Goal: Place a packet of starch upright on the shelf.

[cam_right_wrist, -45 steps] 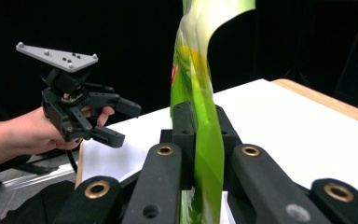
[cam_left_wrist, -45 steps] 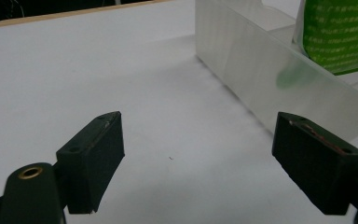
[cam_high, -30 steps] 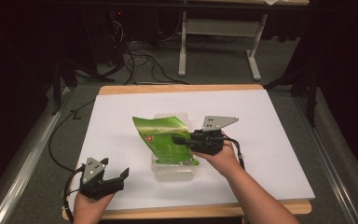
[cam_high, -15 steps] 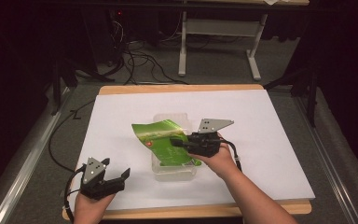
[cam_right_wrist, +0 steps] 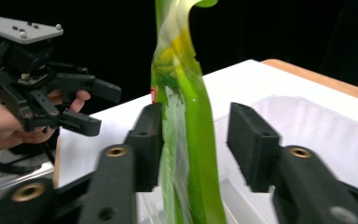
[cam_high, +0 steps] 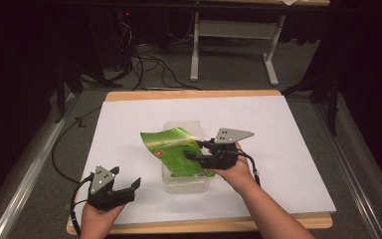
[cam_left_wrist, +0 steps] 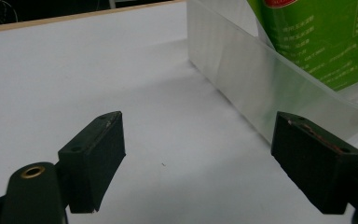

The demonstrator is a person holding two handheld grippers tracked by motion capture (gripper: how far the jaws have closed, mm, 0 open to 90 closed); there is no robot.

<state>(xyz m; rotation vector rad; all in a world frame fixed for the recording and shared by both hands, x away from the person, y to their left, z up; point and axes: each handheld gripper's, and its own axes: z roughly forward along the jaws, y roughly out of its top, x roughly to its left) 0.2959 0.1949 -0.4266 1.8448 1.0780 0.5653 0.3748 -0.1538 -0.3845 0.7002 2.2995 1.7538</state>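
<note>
- Over the clear plastic tray [cam_high: 186, 180] on the white table [cam_high: 288, 144], a glossy green packet [cam_high: 175, 152] stands crumpled.
- Right gripper [cam_high: 195, 151], beside the tray, has its jaws parted around the packet, one touching it.
- Left gripper [cam_high: 132, 188], near the tray, rests with jaws wide.

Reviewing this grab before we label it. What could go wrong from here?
1. The right tongs stand open around the green bag, one jaw touching and the other apart from it, so the bag could slip or flop over.
2. The bag sits tilted in the clear tub, leaning past its rim; it might tip out.
3. The left tongs are open, apart from the light tub, so nothing steadies it against sliding.
</note>
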